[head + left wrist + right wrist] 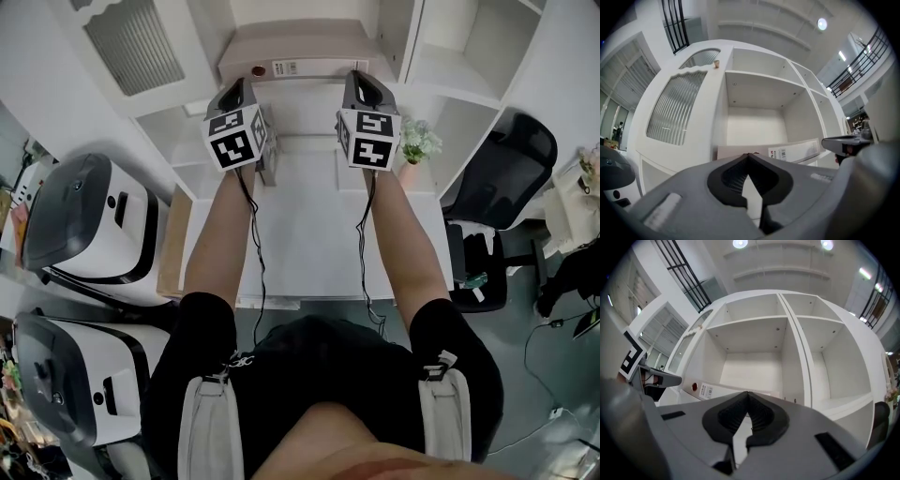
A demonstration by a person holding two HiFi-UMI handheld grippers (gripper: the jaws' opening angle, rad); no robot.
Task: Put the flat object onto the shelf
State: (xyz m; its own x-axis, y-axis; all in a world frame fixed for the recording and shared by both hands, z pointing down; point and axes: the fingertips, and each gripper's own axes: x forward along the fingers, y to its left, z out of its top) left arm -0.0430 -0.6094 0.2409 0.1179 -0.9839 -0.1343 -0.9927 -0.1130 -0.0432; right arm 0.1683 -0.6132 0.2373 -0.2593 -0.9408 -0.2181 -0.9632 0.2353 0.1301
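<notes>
Holds both tools out ahead, side by side, bare forearms stretched over a white tabletop (309,225).

Left tool (242,86): clenched, jaws shut tip to tip in the left gripper view (749,154), nothing between them. Right tool (361,77): likewise clenched on nothing, jaws meeting at the tips in the right gripper view (747,393). Marker cubes (234,139) facing up toward the head camera.

Straight ahead of both tools, a white shelf unit (797,357) with open compartments. Lying flat in the compartment in front of the tools, a long beige flat box (295,47), wide side down, front edge toward the tools. On that front edge, a white label (707,390) and a red round sticker (695,386). Same box seen just past the left tool's tips (801,149). Both tools' tips close to the front edge; cannot tell whether touching.

To the right of the tabletop, a small potted plant (419,142), and further right a black office chair (511,159). At the left, on the floor side, two white machines with dark panels (84,216).
</notes>
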